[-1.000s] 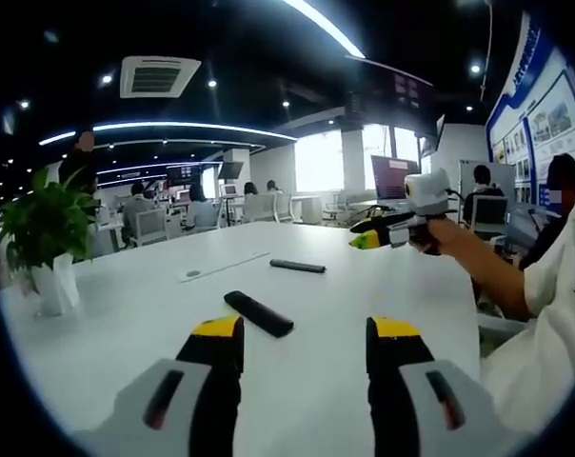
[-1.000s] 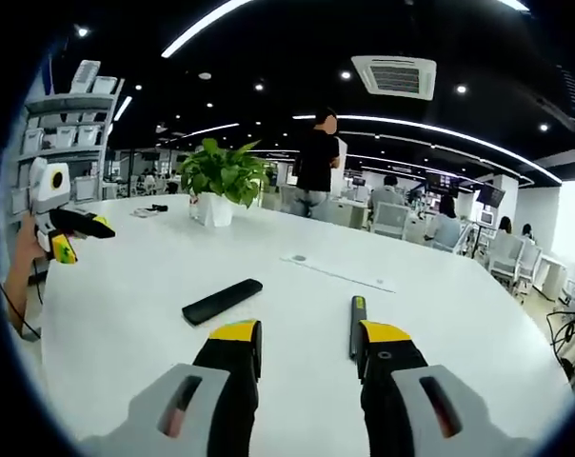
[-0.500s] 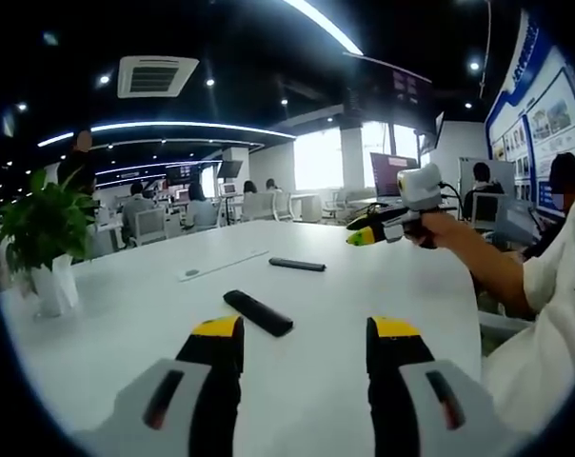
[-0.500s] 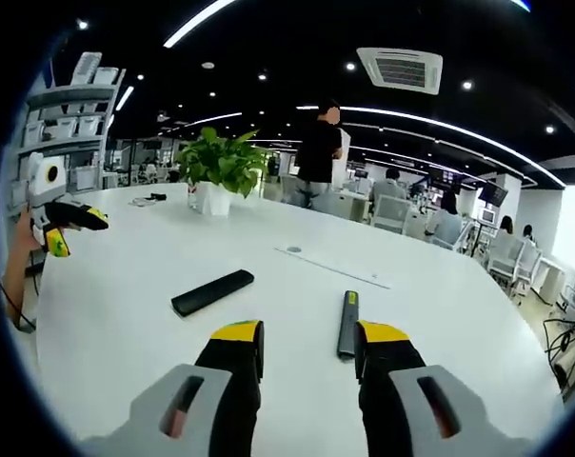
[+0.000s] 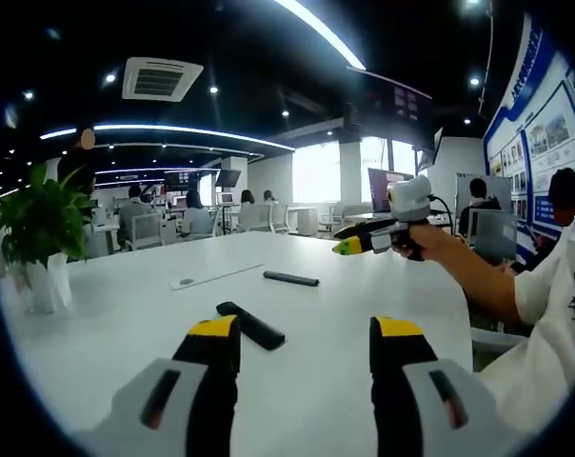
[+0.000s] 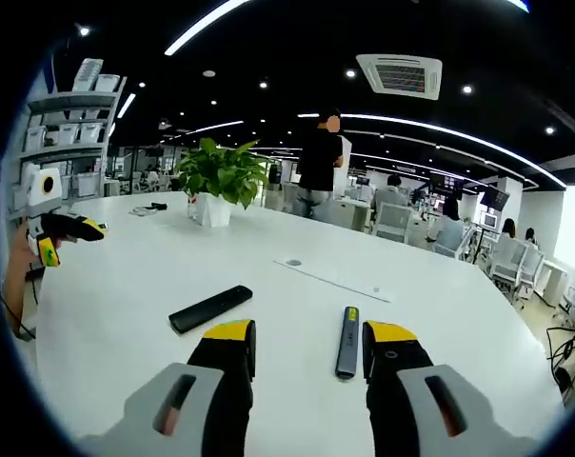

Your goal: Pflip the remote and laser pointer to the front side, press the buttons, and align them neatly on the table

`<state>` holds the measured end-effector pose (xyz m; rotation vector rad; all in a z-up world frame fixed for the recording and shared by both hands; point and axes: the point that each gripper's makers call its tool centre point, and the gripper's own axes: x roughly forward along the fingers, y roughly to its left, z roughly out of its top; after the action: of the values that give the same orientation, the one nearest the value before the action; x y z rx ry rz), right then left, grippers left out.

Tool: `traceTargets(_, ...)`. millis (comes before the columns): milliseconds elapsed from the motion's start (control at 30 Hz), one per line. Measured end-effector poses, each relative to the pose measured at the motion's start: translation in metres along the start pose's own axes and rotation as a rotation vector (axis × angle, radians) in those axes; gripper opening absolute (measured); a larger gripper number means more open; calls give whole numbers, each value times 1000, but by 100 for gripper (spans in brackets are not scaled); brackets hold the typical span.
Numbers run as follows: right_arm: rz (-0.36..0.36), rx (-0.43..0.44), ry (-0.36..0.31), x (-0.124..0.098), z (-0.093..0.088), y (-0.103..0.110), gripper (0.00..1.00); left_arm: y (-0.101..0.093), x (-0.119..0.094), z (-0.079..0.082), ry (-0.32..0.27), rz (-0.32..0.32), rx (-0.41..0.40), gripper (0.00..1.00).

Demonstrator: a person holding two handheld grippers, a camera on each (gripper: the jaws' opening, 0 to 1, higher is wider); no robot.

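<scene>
Right gripper view: the right gripper [image 6: 302,347] hovers above the white table [image 6: 126,286] with jaws spread and nothing between them. Just beyond its tips lies the laser pointer [image 6: 347,327]; the remote [image 6: 210,308] rests left of the pointer, apart from it. The left gripper [image 5: 305,347] is likewise spread, probably clear of the table.

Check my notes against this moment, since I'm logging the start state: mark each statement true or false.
1. The remote lies on the table. True.
2. The right gripper grips the laser pointer. False: its jaws are open and hold nothing; the pointer lies on the table.
3. A potted plant stands on the table. True.
4. The left gripper is shut on the remote. False: it is open, the remote lying beyond it.
</scene>
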<state>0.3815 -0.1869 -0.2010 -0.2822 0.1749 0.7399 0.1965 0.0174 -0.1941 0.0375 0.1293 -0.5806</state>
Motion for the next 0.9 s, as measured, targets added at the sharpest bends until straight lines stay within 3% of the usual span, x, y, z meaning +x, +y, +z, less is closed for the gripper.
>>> traceTargets(300,11,11,21,4,-8,-2,45,-3,4,-3,20,-9,12,57)
traceTargets(400,24,16,-12,2,-7,2,45,-6,9,-2,13,-8,-4,56)
traceTargets(500,24,19,10,8,-11,-1,45,-13,11,5,-26,-31,-8,56)
traceTargets(700,23,1,14,13,-4,-5,45,-11,15,7,-19,-37,-14,55)
traceTargets(900,10,-19,26,21,-11,-13,44,-12,12,-5,20,-26,-1,55)
